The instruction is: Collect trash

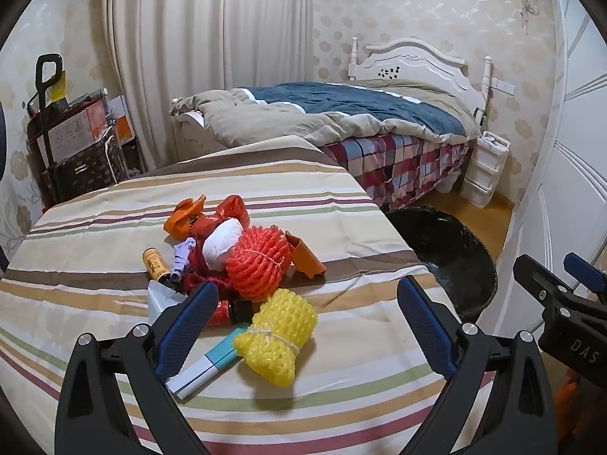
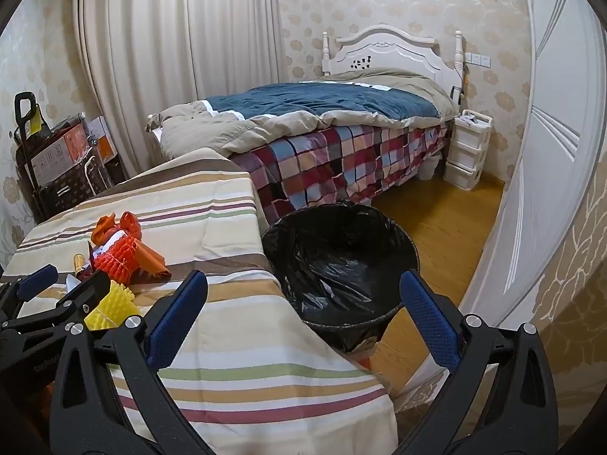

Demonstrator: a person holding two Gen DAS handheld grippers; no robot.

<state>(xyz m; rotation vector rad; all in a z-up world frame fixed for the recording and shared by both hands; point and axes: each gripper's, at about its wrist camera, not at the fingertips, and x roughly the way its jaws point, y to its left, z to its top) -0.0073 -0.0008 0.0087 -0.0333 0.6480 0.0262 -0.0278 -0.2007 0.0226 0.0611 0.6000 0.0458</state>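
Observation:
A heap of trash lies on the striped tablecloth (image 1: 303,197): a yellow foam net (image 1: 279,335), an orange-red foam net (image 1: 258,261), a white wad (image 1: 224,240), orange plastic scraps (image 1: 186,216), a small brown bottle (image 1: 153,263) and a white-and-teal box (image 1: 206,367). My left gripper (image 1: 307,295) hovers open just short of the heap, and the yellow net lies between its blue pads. My right gripper (image 2: 303,288) is open and empty over the table's right edge, facing the bin lined with a black bag (image 2: 341,261) on the floor.
A bed (image 2: 341,121) with a checked cover stands behind the table. White plastic drawers (image 2: 466,151) sit beside its headboard. Boxes and a black trolley (image 1: 72,140) fill the left corner. A white wardrobe door (image 2: 550,151) lines the right side, with wooden floor (image 2: 447,220) past the bin.

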